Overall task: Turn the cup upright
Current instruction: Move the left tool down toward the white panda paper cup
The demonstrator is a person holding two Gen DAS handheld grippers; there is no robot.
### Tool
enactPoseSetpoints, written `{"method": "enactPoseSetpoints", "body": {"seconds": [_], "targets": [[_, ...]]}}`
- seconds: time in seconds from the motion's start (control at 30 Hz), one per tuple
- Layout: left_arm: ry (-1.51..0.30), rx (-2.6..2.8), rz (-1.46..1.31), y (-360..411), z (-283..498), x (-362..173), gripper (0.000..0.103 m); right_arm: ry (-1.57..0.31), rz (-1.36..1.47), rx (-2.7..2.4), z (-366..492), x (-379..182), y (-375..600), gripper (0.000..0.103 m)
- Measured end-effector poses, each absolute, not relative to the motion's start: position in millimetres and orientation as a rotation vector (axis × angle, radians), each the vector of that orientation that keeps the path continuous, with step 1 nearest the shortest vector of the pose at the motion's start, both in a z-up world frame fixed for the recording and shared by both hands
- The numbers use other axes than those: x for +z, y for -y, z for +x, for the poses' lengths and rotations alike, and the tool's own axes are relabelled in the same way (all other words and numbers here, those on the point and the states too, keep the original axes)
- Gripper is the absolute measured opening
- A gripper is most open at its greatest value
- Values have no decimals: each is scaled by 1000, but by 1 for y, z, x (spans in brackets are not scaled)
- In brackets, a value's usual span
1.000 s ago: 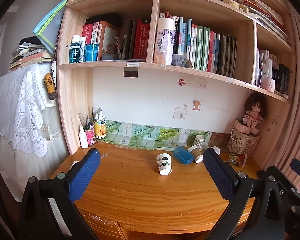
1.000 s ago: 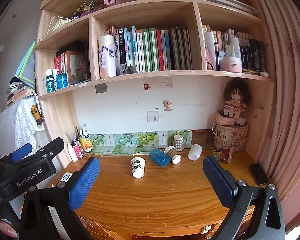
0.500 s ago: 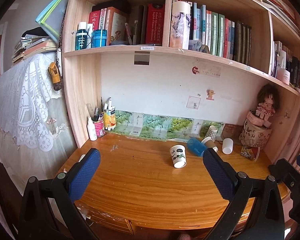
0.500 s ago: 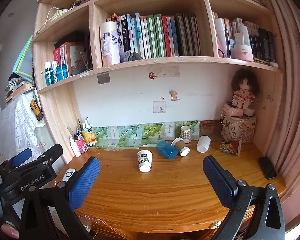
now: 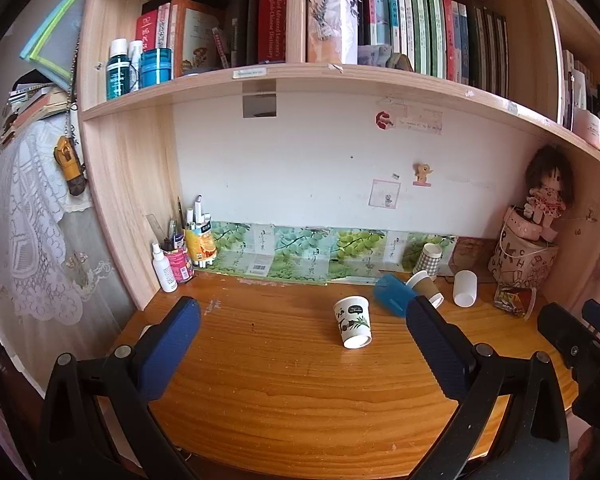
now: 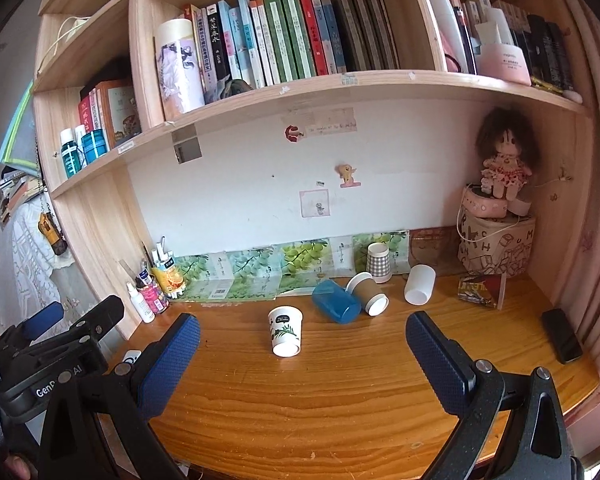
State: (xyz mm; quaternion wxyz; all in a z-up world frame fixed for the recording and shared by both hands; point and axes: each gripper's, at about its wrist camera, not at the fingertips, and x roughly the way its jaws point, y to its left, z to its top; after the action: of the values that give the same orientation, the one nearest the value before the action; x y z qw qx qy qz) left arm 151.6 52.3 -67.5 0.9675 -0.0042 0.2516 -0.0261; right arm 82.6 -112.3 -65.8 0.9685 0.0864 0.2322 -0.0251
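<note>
1. Nearest the cameras, both grippers hang over the near edge of the tabletop (image 6: 340, 408), clear of every cup. The left gripper (image 5: 300, 344) has its jaws wide apart with nothing between them, and so does the right gripper (image 6: 302, 354).

2. Past them, mid-tabletop, is the paper cup (image 6: 285, 330), white with a panda and leaf print. In the left view the paper cup (image 5: 353, 321) appears between the pads but well beyond them.

3. Its long axis looks close to vertical, leaning a little. The narrower end is lower and nearer, the wider end higher. Whether the near end is the open mouth or the closed base I cannot tell for sure, so its pose should be confirmed before gripping.

4. Risks, as I judge them: thin paper may crush under a hard squeeze, and a light cup may skid or topple if one pad touches first.

5. Farther back, a blue cup (image 6: 336, 306) and a brown cup (image 6: 370, 294) lie on their sides, just beside each other. A wide turning arc could knock them.

6. Farthest, a checked cup (image 6: 378, 262) and a white cup (image 6: 420, 284) are near the wall, well apart from the paper cup.
</note>
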Motion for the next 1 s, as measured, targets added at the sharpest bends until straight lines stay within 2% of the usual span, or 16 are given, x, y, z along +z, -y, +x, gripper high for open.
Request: {"method": "enactPoseSetpoints", "body": {"seconds": [0.4,1.0], "targets": [[-686,-67,-27,-4,250,-81,103,-530,258,-80,176,-81,179,103],[-950,-85,170,67,355,-154,102,-827,422,-35,274,-153,234,103]]}}
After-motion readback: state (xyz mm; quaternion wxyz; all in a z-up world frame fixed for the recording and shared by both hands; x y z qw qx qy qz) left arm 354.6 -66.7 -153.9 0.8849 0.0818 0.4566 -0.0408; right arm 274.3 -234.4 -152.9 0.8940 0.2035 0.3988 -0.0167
